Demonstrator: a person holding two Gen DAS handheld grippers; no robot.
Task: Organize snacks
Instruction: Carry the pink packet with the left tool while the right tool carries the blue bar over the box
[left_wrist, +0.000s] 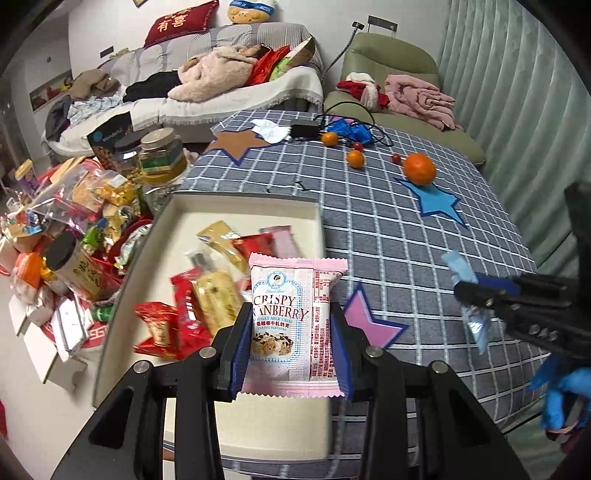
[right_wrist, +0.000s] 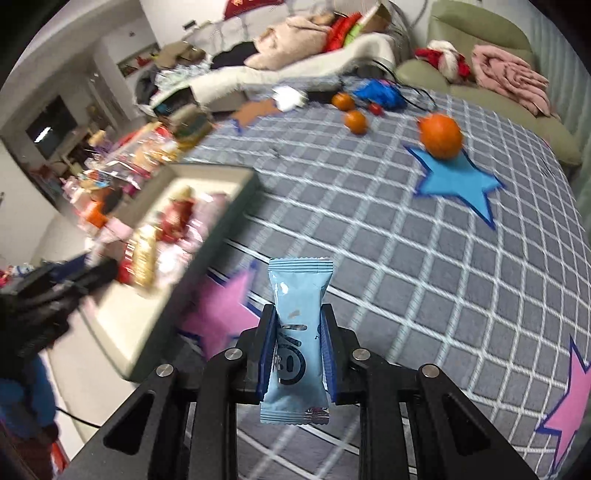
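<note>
Checked cloth covers the bench (left_wrist: 388, 229). Left view: left tongs (left_wrist: 291, 332) clamp a pink pack (left_wrist: 291, 325) over the tray's (left_wrist: 243, 205) right wall; released here, it could straddle that wall. Right view: right tongs (right_wrist: 299, 350) pinch a blue pack (right_wrist: 297, 332) above the cloth, beside the tray; motion blur suggests speed, risking a slip.

A pink-and-white snack packet (left_wrist: 293, 325) printed with red "Crispy Cranberry" lettering fills the lower centre of the left wrist view, framed by a black left gripper (left_wrist: 291, 343) with blue pads. At lower centre of the right wrist view, a pale blue snack packet (right_wrist: 297, 343) with dark blue print sits in the black right gripper (right_wrist: 297, 350). A cream tray (left_wrist: 243, 205) at centre left carries red, gold and pink wrappers. The tablecloth (left_wrist: 406, 236) is grey with a white grid, dotted with blue (left_wrist: 436, 201), pink (left_wrist: 365, 317) and brown stars (left_wrist: 236, 142); oranges (left_wrist: 419, 169) lie at upper right.
</note>
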